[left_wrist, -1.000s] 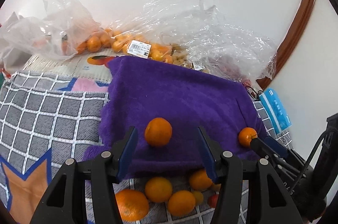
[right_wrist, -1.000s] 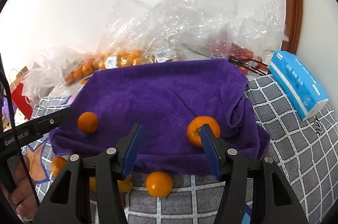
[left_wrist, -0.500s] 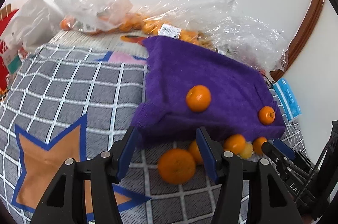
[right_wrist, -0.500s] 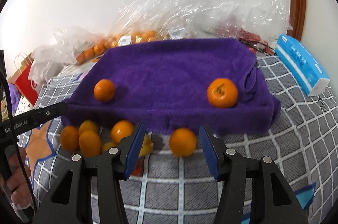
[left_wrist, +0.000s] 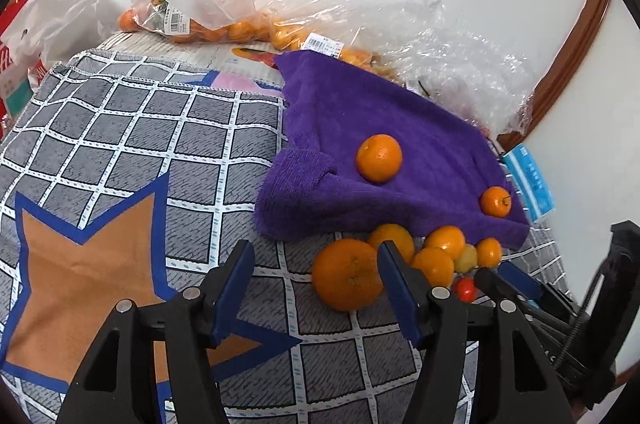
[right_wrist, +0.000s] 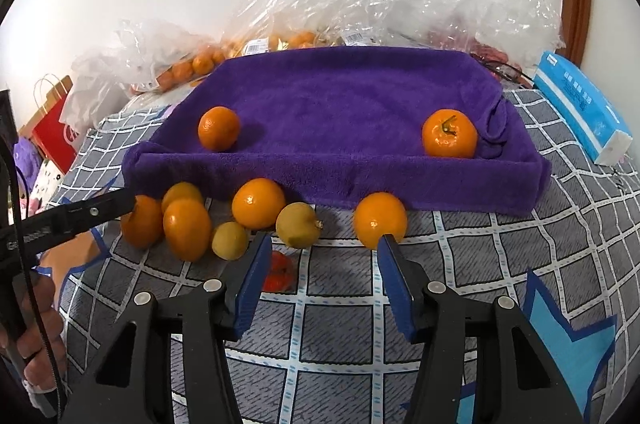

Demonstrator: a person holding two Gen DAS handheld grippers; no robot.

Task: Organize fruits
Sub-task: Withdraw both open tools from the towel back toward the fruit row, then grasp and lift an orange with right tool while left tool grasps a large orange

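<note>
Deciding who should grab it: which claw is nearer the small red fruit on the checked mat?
Right. The right claw hangs just above the red fruit, beside its left finger; the left claw sits further off, by the big orange. Both are opening, empty.

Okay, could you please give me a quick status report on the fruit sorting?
Left gripper and right gripper both empty, jaws opening. Two oranges on purple towel; loose fruit pile waits below its edge. Nothing blocking.

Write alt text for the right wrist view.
Right gripper, jaws opening and empty, hovers over a checked cloth near loose oranges lined along a purple towel. Two oranges sit on the towel.
</note>
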